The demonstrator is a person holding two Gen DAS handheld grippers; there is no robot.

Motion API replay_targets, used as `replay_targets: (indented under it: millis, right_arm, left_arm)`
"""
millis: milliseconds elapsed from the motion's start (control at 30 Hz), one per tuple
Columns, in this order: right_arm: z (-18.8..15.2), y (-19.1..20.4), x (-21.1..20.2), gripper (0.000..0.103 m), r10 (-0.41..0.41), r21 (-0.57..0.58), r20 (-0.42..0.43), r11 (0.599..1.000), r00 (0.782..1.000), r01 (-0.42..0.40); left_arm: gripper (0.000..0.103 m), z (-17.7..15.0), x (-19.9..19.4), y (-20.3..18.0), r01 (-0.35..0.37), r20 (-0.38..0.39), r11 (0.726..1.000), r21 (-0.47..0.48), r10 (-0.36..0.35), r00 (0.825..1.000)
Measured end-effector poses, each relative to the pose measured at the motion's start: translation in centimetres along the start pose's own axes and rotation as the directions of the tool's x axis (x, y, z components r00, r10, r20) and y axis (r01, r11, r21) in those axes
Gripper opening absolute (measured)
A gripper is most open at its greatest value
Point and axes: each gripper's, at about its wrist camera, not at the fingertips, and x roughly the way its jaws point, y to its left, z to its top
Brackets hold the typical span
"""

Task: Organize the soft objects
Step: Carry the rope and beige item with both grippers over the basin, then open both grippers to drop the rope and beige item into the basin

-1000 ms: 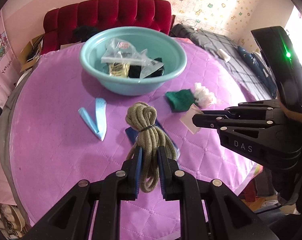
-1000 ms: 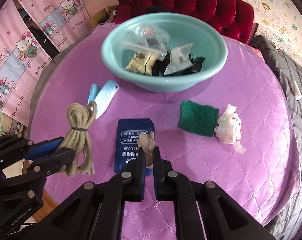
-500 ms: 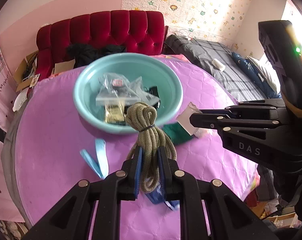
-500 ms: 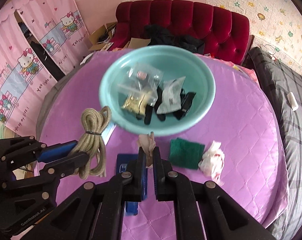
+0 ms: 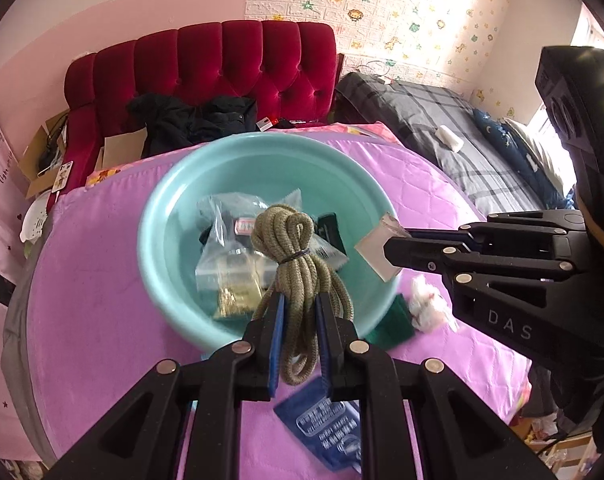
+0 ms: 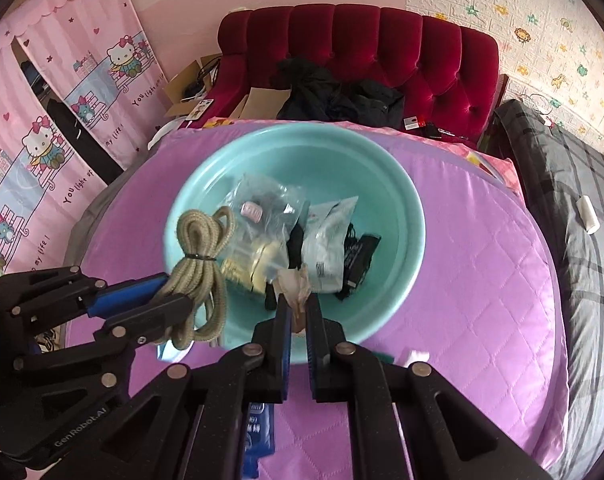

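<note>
Left wrist view: the left gripper (image 5: 298, 308) has its fingers clamped on a bundled olive rope (image 5: 292, 252), held in the air over a teal basin (image 5: 170, 280). The right gripper (image 6: 298, 308) pinches a small clear packet (image 6: 296, 286) over the basin's near side. The basin sits mid-desk on a purple quilted cover (image 6: 481, 280), with bags inside. A green cloth (image 5: 393, 324) and a blue pouch (image 5: 325, 428) lie toward the near edge.
</note>
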Motion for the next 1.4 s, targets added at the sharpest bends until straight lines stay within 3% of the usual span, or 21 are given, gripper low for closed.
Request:
replay_targets:
  millis: [333,733,1100,1200,1267,1333,1400]
  right_arm:
    - [4.1,-1.7,4.0,0.005,-0.005,0.021,-0.005,1.000,1.000,0.006]
    - [7.2,-4.1,9.5,0.006,-0.003,0.062,-0.045,0.998,0.999,0.006]
    - [7.7,-5.2,10.9,0.009,-0.004,0.081,-0.053,0.997,0.999,0.008]
    - [7.8,-5.1,10.6,0.018,0.002,0.085,-0.044,0.996,0.999,0.001]
    - [7.7,-5.0,10.2,0.025,0.007,0.086,-0.033,0.996,0.999,-0.004]
    - [7.8,-4.8,9.6,0.038,-0.004,0.085,-0.017,0.996,1.000,0.006]
    - [7.8,-4.7,9.1,0.048,-0.025,0.086,-0.007,0.996,1.000,0.025]
  left_arm:
    - [0.017,3.6,4.3,1.5,-0.006,-0.026,0.999,-0.035,0.005,1.000]
    - [0.017,6.1,9.9,2.3,-0.015,-0.064,1.000,-0.014,0.014,0.998]
    - [0.021,6.4,10.4,2.3,-0.045,-0.070,0.999,0.006,0.045,0.997]
    - [0.039,6.4,10.1,2.3,-0.078,-0.060,0.997,0.004,0.078,0.995]
    - [0.072,6.4,9.8,2.5,-0.085,-0.053,0.996,-0.004,0.085,0.995]
    - [0.088,6.3,9.4,2.6,-0.099,-0.040,0.995,-0.007,0.098,0.994]
    - [0.090,6.2,9.1,2.6,-0.114,-0.030,0.993,-0.006,0.114,0.993]
